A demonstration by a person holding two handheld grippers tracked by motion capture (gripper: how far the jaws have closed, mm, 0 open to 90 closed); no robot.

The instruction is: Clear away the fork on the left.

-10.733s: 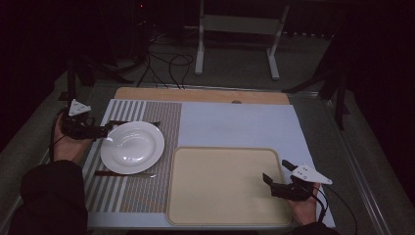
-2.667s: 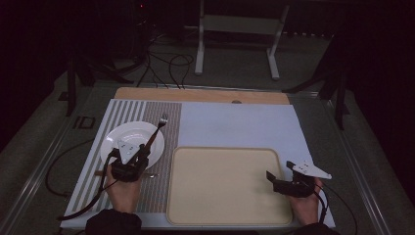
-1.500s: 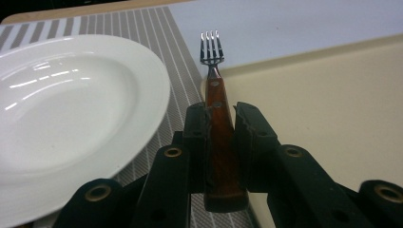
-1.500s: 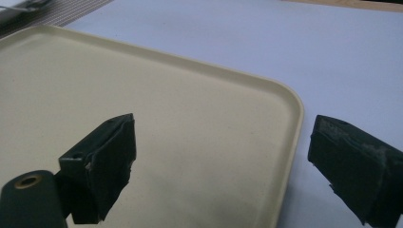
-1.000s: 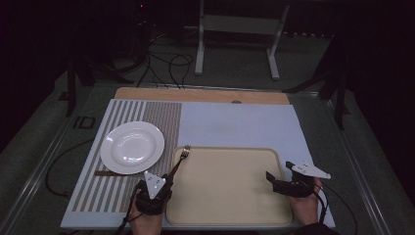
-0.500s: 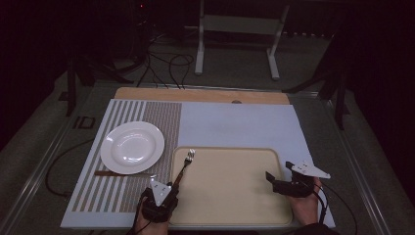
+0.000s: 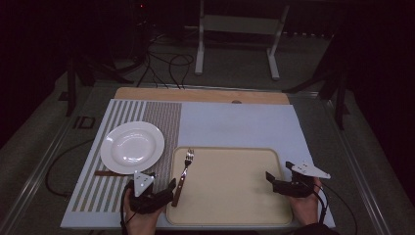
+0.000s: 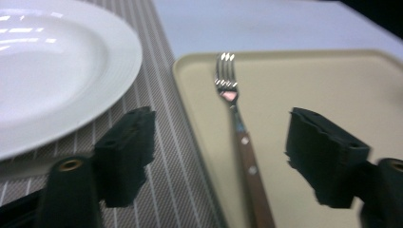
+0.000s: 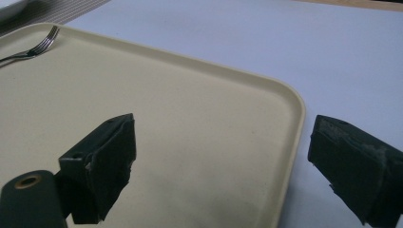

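A fork (image 7: 184,172) with a brown handle lies flat on the beige tray (image 7: 235,196), along its left rim, tines pointing away from me. My left gripper (image 7: 161,185) sits at the handle end. Its jaws have just been opening and now stand apart on either side of the handle (image 8: 244,147) without touching it. In the left gripper view, the left gripper (image 8: 222,127) looks along the fork (image 8: 227,76). My right gripper (image 7: 277,179) rests open at the tray's right edge; the right gripper (image 9: 225,137) straddles the tray rim (image 9: 293,100) with nothing held.
A white plate (image 7: 132,147) sits on the striped placemat (image 7: 95,196), left of the tray. A brown-handled utensil (image 7: 105,173) lies just in front of the plate. A pale blue mat (image 7: 235,122) covers the table's right part. Cables and stand legs lie beyond the far edge.
The left gripper carried the fork from beside the plate onto the tray, laid it down and opened its jaws, drawing back slightly. The right gripper has not moved.
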